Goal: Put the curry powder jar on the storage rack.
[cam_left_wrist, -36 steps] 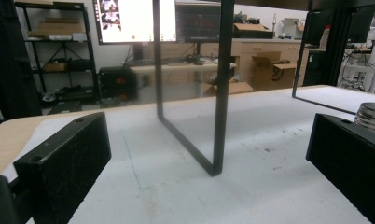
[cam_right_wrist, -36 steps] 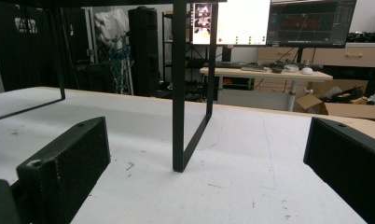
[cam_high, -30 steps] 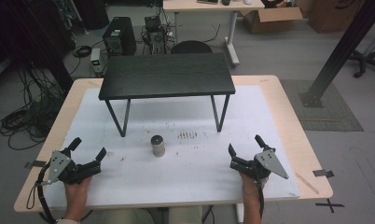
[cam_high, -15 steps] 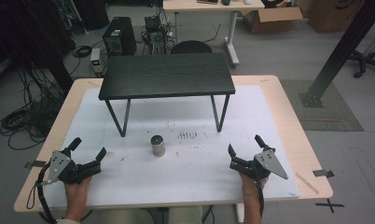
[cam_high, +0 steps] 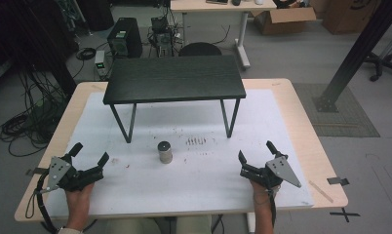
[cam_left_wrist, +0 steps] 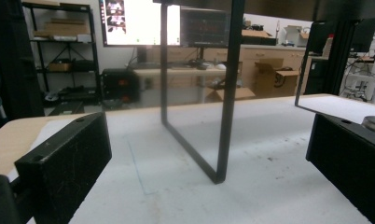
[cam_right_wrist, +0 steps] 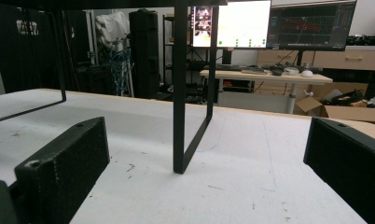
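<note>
Tongs left (cam_high: pixel 89 153) and right (cam_high: pixel 256 150) agape; cylinder (cam_high: pixel 165 152) between.

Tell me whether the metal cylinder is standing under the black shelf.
No, in the high view the metal cylinder stands upright on the white mat, in front of the black shelf.

The worktop (cam_high: pixel 301 122) is pale wood under a white sheet, standing on a grey floor (cam_high: pixel 301 53). Beyond its far edge a light desk (cam_high: pixel 218 6) stands beside cardboard boxes (cam_high: pixel 286 14). Far left, a computer tower (cam_high: pixel 122 43) sits among cables (cam_high: pixel 23 126). A black post (cam_high: pixel 355 53) slants at the right. Lit monitors (cam_right_wrist: pixel 232 23) glow behind.
</note>
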Motion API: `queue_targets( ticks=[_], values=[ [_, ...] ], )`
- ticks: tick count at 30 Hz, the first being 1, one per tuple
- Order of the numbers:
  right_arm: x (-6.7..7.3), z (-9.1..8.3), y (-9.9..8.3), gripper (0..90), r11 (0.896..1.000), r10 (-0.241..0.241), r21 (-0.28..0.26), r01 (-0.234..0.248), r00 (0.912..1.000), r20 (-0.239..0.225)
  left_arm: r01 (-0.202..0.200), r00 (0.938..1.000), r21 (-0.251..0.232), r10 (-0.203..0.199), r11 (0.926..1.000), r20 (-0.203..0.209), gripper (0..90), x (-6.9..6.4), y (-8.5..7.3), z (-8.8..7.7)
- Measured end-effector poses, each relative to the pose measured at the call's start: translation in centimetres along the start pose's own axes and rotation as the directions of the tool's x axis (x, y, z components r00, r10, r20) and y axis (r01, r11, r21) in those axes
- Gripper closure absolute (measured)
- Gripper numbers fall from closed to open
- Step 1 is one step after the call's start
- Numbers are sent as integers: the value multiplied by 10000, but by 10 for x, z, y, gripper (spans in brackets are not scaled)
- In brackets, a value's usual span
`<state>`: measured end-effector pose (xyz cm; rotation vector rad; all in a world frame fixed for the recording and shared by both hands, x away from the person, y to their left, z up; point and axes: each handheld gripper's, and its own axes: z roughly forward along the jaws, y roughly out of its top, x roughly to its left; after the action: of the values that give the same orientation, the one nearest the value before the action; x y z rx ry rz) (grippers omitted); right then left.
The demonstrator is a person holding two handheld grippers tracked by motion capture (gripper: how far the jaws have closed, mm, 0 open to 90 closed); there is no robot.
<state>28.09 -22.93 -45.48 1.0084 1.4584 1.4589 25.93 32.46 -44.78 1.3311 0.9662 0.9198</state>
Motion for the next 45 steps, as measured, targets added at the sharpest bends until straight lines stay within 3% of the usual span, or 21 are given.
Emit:
queue_targets(
  ticks=[15,25,37,45],
  values=[
    [0,0,0,0,10000,3,7,-3,10000,-8,-144,9981,130,136,9998,601,5,-13,15,2],
    [0,0,0,0,10000,-2,8,2,10000,-9,-246,9935,-73,253,9997,1114,4,-25,30,7],
    [0,0,0,0,10000,16,12,-15,10000,-24,-185,9769,88,162,9998,2129,4,-44,40,23],
    [0,0,0,0,10000,6,17,-6,10000,-29,-510,9617,262,420,9984,2707,4,-60,43,34]
  ],
)
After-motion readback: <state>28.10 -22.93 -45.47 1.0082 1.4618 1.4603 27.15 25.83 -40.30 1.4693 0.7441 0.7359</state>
